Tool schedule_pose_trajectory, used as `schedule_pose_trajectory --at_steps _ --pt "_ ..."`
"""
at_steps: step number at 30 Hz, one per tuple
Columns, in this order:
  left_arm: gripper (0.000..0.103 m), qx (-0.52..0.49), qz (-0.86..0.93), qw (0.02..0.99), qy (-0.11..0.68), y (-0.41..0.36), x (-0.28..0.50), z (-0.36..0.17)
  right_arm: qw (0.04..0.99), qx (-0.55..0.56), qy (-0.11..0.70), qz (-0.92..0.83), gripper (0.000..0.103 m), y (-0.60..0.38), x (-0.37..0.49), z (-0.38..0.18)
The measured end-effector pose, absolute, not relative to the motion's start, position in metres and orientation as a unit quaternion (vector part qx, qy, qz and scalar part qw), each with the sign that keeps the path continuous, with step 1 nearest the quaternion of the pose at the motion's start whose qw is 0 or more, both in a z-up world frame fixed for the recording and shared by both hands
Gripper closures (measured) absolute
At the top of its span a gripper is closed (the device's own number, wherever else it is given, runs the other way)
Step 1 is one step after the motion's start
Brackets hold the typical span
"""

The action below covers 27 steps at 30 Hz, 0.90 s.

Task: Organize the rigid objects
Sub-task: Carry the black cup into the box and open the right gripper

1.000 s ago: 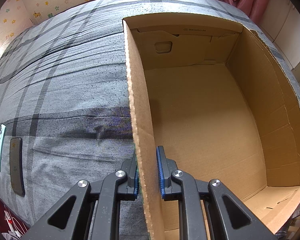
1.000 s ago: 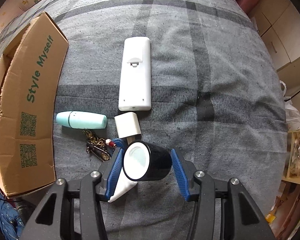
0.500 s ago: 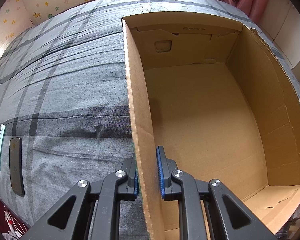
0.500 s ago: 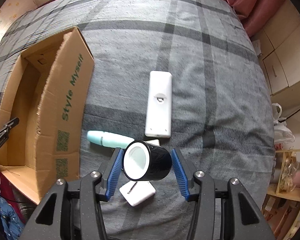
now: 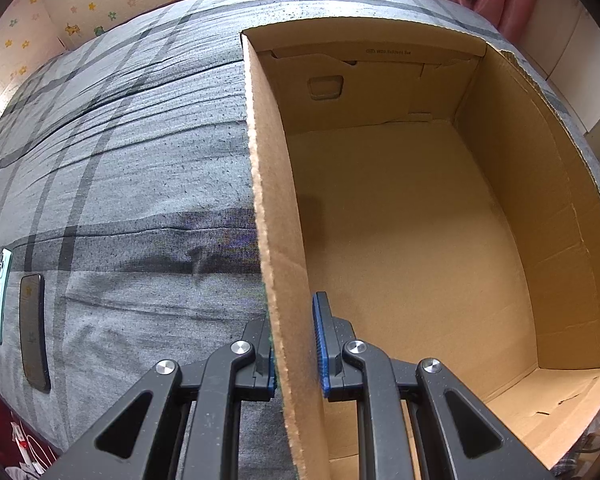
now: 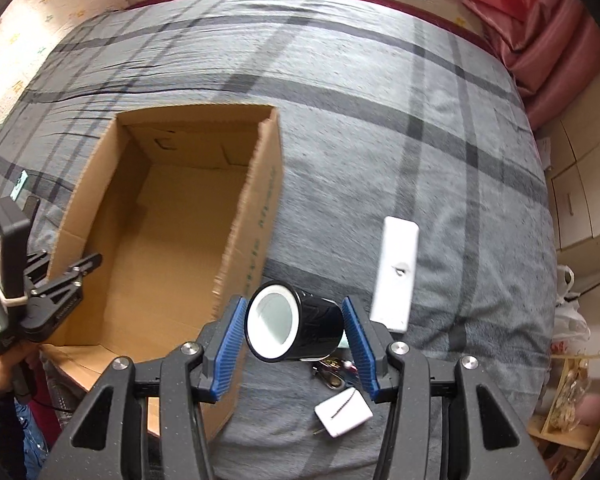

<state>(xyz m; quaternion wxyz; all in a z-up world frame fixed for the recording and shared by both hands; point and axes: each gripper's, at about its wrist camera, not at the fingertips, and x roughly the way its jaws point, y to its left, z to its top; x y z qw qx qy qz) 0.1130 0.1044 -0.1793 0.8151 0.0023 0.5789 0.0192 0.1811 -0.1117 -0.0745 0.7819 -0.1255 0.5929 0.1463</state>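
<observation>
A: Black plastic, white inside: the cup [image 6: 296, 322] lies on its side between the blue pads of the right gripper [image 6: 296, 340], bottom centre of the right wrist view. Jaws roughly half apart, pressed on the cup's wall, so gripping it.

B: Change against a second ago?

A: Then the cup sat low among the small items, with the cardboard box [image 6: 260, 208] cut off at the left edge. Now the whole open box fills the left-centre of the frame and the bedspread [image 6: 380, 120] has dropped away. Read: the cup has been lifted and carried toward the box. Judgement: transport is mostly done; release over the box floor is next.

B: What is left on the bed?

A: Just behind the cup, lower right: white plug adapter [image 6: 343, 416], a key bunch [image 6: 332, 372], a sliver of a mint item, mostly hidden. Further up the frame, the white remote [image 6: 394, 276]. All outside the box.

B: Left side?

A: The left gripper [image 5: 296, 344] is clamped on the box's near wall [image 5: 276, 240], jaws almost fully together, unchanged across the second. It steadies the box.

B: What does each view add?

A: The left wrist view shows the box floor bare, plus a dark phone [image 5: 32, 336] and a mint card [image 5: 0, 292] at lower left. Only the right wrist view shows the cup, the loose items, and the left gripper from outside, at the left edge.
</observation>
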Motion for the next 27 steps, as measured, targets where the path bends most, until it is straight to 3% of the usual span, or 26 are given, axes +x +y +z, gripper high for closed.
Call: schedule_pose_trajectory --at_steps 9,27 --pt "0.087 0.005 0.021 0.814 0.581 0.105 0.112 -0.180 0.777 -0.140 0.584 0.187 0.050 -0.051 0.176 -0.073" --pt "0.087 0.009 0.022 0.812 0.583 0.104 0.114 -0.181 0.753 -0.150 0.613 0.188 0.050 0.008 0.177 -0.137"
